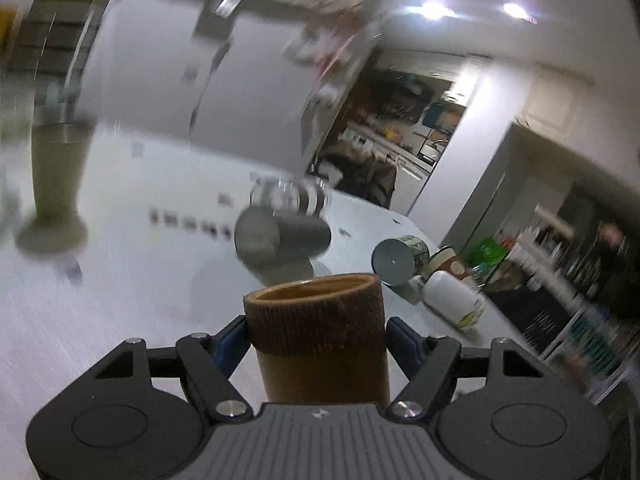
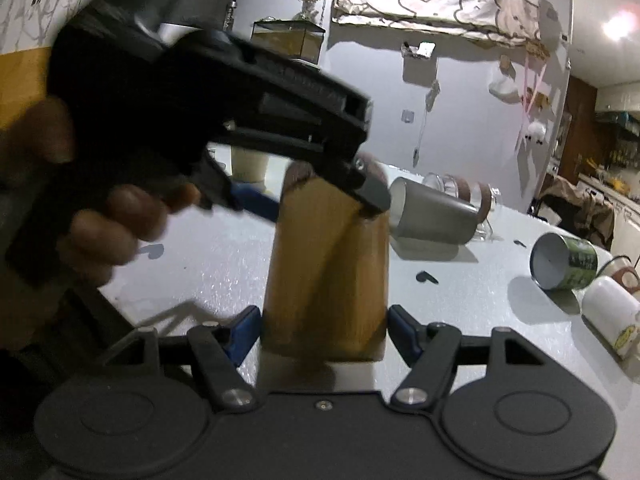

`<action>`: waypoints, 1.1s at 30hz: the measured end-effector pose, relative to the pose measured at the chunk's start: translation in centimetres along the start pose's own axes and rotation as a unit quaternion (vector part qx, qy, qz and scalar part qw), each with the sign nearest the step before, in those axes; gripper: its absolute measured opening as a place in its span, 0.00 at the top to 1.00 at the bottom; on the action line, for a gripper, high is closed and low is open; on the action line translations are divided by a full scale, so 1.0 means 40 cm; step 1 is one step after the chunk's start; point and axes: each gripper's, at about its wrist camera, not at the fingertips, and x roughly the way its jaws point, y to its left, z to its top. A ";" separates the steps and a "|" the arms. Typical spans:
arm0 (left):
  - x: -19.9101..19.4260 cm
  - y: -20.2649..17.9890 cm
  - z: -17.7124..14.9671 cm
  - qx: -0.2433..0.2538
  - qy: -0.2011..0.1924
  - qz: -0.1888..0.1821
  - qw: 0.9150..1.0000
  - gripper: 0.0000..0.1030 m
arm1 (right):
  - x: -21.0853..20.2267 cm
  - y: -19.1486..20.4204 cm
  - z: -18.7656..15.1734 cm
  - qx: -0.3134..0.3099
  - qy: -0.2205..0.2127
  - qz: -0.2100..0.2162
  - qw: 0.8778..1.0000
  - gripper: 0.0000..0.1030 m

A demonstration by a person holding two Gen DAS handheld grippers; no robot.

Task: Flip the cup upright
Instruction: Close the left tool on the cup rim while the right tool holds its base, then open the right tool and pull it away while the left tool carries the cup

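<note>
A brown wooden cup (image 1: 320, 332) with a darker ribbed band near its rim fills the bottom centre of the left wrist view, open mouth facing away. My left gripper (image 1: 316, 336) is shut on it. In the right wrist view the same cup (image 2: 328, 272) stands tilted over the white table (image 2: 216, 264), and the left gripper (image 2: 316, 200) clamps its upper part from the left. My right gripper (image 2: 324, 332) has its blue pads (image 2: 244, 332) against both sides of the cup's lower end.
A grey metal tumbler (image 2: 436, 212) lies on its side behind the cup, with a glass jar (image 2: 460, 192) behind it. A green-labelled can (image 2: 564, 262) and a white mug (image 2: 612, 316) lie on their sides at the right. The table's right edge is near them.
</note>
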 end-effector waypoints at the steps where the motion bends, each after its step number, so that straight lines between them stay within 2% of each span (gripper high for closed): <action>1: -0.010 -0.016 -0.005 0.026 -0.008 0.008 1.000 0.29 | 0.007 0.000 -0.001 0.004 -0.003 0.004 1.000 0.32; 4: -0.033 -0.057 -0.021 0.083 -0.022 0.017 0.996 0.30 | 0.027 0.000 -0.009 0.015 -0.008 0.010 1.000 0.32; 8: -0.039 -0.090 -0.042 0.124 -0.018 0.006 0.992 0.23 | 0.051 -0.003 -0.020 0.031 0.002 0.014 0.999 0.32; 10: -0.026 -0.104 -0.051 0.143 -0.021 0.021 0.989 0.22 | 0.052 0.000 -0.022 0.034 0.000 0.019 0.999 0.32; 14: -0.025 -0.103 -0.061 0.153 -0.024 0.023 0.988 0.24 | 0.048 0.001 -0.025 0.038 -0.003 0.022 0.999 0.32; 16: -0.027 -0.101 -0.056 0.156 -0.033 0.027 0.987 0.29 | 0.046 -0.001 -0.025 0.040 -0.004 0.024 0.999 0.32; 19: -0.024 -0.086 -0.044 0.148 -0.034 0.023 0.988 0.30 | 0.041 0.000 -0.025 0.039 -0.006 0.023 0.999 0.31; 21: -0.023 -0.073 -0.034 0.140 -0.037 0.029 0.989 0.30 | 0.039 -0.012 -0.021 0.039 -0.011 0.014 0.999 0.21; 22: -0.023 -0.062 -0.026 0.136 -0.043 0.034 0.989 0.30 | 0.034 -0.015 -0.021 0.040 -0.014 0.010 0.999 0.20; 27: -0.045 0.015 0.035 0.109 -0.090 0.089 0.986 0.30 | 0.017 -0.032 -0.020 0.049 -0.020 -0.004 0.999 0.20; 33: -0.098 0.160 0.136 0.076 -0.140 0.195 0.968 0.30 | 0.013 -0.039 -0.017 0.051 -0.021 -0.015 0.998 0.20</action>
